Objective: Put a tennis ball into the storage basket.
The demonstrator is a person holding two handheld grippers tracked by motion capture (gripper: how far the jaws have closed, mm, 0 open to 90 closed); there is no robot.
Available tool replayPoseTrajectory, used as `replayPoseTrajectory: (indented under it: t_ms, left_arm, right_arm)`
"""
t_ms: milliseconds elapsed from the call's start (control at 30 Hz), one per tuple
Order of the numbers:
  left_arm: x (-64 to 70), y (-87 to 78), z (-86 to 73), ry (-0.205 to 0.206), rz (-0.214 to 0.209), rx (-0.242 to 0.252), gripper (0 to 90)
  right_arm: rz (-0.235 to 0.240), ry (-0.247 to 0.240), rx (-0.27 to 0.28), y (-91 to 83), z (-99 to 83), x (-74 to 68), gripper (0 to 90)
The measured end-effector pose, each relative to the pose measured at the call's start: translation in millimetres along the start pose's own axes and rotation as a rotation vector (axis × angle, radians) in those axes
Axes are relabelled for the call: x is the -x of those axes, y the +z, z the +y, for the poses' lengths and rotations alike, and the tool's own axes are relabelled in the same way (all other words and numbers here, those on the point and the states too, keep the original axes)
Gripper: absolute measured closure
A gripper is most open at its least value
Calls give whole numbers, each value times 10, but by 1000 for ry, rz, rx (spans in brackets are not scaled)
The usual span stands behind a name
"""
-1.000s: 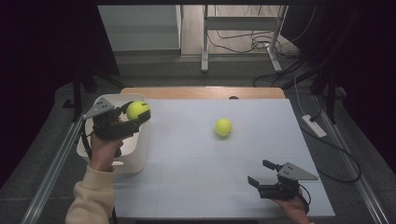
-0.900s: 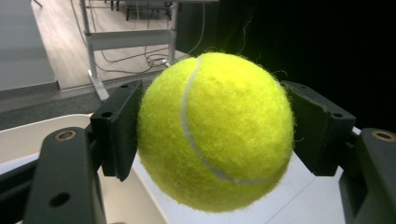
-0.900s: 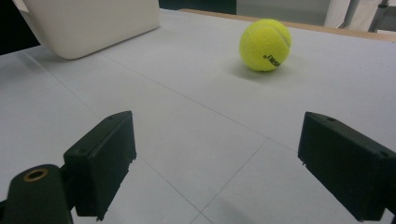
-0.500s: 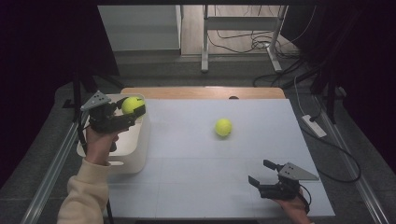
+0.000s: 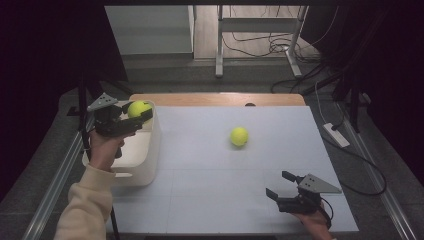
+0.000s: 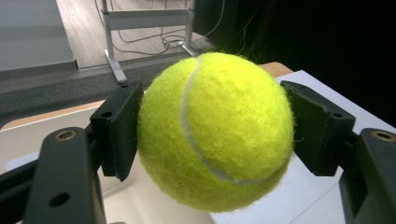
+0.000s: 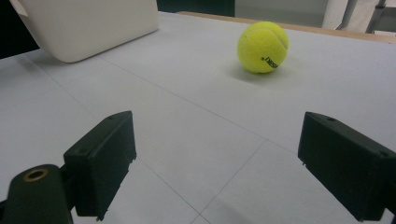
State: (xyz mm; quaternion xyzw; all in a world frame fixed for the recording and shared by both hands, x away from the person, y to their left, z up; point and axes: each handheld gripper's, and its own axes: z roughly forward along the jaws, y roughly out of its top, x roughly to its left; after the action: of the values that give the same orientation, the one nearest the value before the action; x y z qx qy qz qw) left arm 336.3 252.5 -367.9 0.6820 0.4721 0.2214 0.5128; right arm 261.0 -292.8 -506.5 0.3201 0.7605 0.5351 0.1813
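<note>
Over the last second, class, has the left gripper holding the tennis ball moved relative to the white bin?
Yes. The left gripper, holding its tennis ball, has shifted left, from the white bin's right edge to above its opening.

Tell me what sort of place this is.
Probably a lab or studio set up for recording manipulation, not a home. A white-topped table stands among dark curtains, loose cables lie on the floor behind it, and a person works two camera-carrying claws: the left claw holds a tennis ball over a white bin.
</note>
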Motion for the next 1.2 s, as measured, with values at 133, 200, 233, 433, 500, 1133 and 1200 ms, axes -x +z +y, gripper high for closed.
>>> replayPoseTrajectory:
  t_ms: [133,200,233,433,500,1133,1200]
  left_arm:
    - [-47,15,34,-5,5,-9,270]
    - [-60,18,42,-8,7,-10,270]
    - [-69,21,48,-9,12,-11,270]
    - [-115,34,81,0,39,-29,270]
    - [-131,37,96,5,48,-34,270]
    - [-457,131,157,-25,159,-89,270]
    - [-485,139,157,-26,171,-93,269]
  right_arm:
    - [1,-2,0,1,0,-2,111]
    - [1,-1,1,3,1,-3,111]
    - [1,-1,1,3,1,-3,111]
    - [-1,-2,-1,6,2,-8,111]
    - [-1,-2,-2,7,2,-8,111]
    - [-6,-5,-8,15,-2,-4,112]
    - [-5,-5,-8,15,-1,-6,112]
